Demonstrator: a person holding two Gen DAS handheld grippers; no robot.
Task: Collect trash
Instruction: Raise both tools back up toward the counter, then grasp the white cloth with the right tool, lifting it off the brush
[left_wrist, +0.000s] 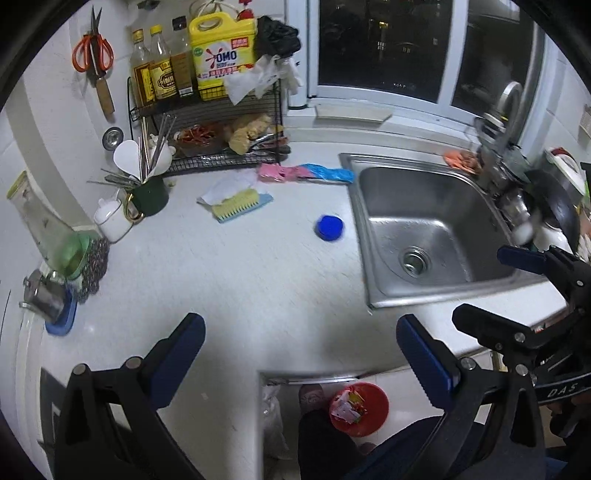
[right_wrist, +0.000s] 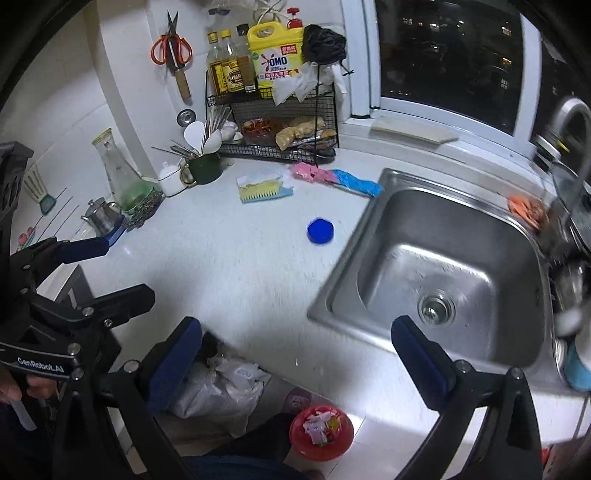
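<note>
A round blue cap (left_wrist: 330, 228) (right_wrist: 320, 230) lies on the white counter just left of the sink. Pink and blue wrappers (left_wrist: 303, 173) (right_wrist: 338, 178) lie by the wire rack, and crumpled white paper (left_wrist: 231, 186) (right_wrist: 255, 180) sits behind a yellow scrub brush (left_wrist: 238, 205) (right_wrist: 264, 192). On the floor stands a red bin (left_wrist: 360, 408) (right_wrist: 320, 432) holding wrappers. My left gripper (left_wrist: 301, 352) hovers open and empty over the counter's front edge. My right gripper (right_wrist: 295, 354) is open and empty above the counter edge beside the sink; it also shows at the right as the right gripper (left_wrist: 495, 284).
A steel sink (left_wrist: 424, 229) (right_wrist: 436, 273) fills the right, with a faucet and dishes beyond. A wire rack (left_wrist: 218, 125) with bottles, a green utensil cup (left_wrist: 149, 194), a glass carafe (left_wrist: 48, 225) and a small pot (left_wrist: 46, 295) line the back left. A white plastic bag (right_wrist: 221, 391) lies on the floor.
</note>
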